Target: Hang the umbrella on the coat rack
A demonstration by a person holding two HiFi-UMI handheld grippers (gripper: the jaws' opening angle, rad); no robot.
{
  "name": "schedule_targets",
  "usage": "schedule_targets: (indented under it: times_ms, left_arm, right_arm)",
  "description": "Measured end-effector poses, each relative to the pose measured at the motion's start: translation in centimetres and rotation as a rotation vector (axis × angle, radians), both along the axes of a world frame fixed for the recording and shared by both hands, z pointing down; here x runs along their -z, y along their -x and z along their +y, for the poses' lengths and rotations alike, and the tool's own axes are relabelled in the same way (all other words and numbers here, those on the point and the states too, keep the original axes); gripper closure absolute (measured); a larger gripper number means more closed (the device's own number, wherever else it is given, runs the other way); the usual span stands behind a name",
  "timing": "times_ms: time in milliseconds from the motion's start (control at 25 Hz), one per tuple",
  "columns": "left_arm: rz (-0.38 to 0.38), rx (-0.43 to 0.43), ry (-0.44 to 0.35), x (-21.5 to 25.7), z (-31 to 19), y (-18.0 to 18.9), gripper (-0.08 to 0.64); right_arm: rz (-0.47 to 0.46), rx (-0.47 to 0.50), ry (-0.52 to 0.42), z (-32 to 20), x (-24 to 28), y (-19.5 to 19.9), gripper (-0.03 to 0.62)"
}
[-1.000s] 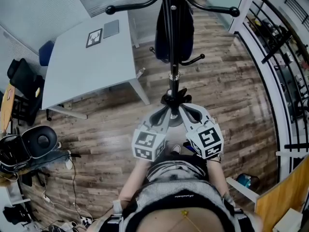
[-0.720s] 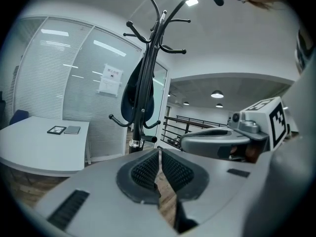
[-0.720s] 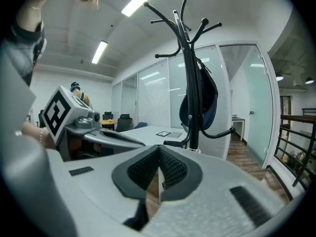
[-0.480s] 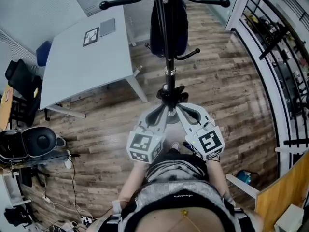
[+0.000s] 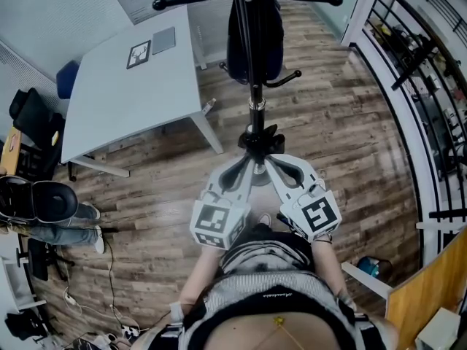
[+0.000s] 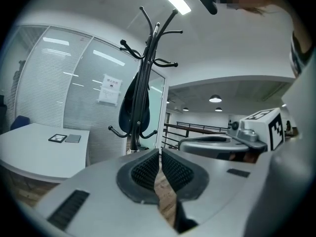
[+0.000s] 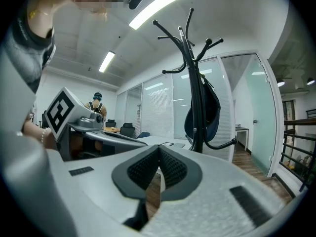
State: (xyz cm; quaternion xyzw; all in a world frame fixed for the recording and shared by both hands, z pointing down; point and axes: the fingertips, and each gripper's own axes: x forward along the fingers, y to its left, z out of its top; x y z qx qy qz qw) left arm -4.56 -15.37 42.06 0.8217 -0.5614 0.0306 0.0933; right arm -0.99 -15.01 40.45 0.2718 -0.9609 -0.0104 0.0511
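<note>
The black coat rack (image 5: 253, 86) stands straight ahead of me, its hooks spreading at the top. A dark blue folded bundle, seemingly the umbrella (image 5: 255, 39), hangs from it close against the pole; the left gripper view shows the umbrella (image 6: 133, 107) too, and so does the right gripper view (image 7: 205, 112). My left gripper (image 5: 246, 168) and right gripper (image 5: 268, 165) are side by side just short of the rack's base, pointing at the pole. Both are shut, pads meeting with nothing between them (image 6: 160, 154) (image 7: 159, 152).
A white table (image 5: 117, 100) carrying a marker card (image 5: 139, 54) and a grey pad stands at the left. A black chair (image 5: 33, 122) and a person's legs (image 5: 62, 224) are at the left edge. A curved railing (image 5: 430, 122) runs along the right. Wood floor surrounds the rack.
Both grippers have lifted a little toward the rack, still shut and side by side. A person has stepped in at the left edge of the head view.
</note>
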Motion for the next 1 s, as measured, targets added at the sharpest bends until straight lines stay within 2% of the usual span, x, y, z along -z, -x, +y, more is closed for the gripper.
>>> schedule_targets:
  times_ms: [360,720,1000]
  left_arm:
    - [0.0,-0.02,-0.05,2.3,0.6,-0.9,0.543]
    - [-0.001,-0.009,-0.076,2.8,1.1,-0.9,0.543]
    - [0.001,-0.028,-0.107,4.3,1.5,-1.2,0.543]
  right_arm:
    - [-0.051,-0.027,0.014,0.3,1.8,-0.9,0.589]
    - [-0.037,-0.024,-0.043,0.8,2.8,-0.9,0.589]
    - [-0.049,-0.033,-0.022,1.5,3.9,-0.8,0.589]
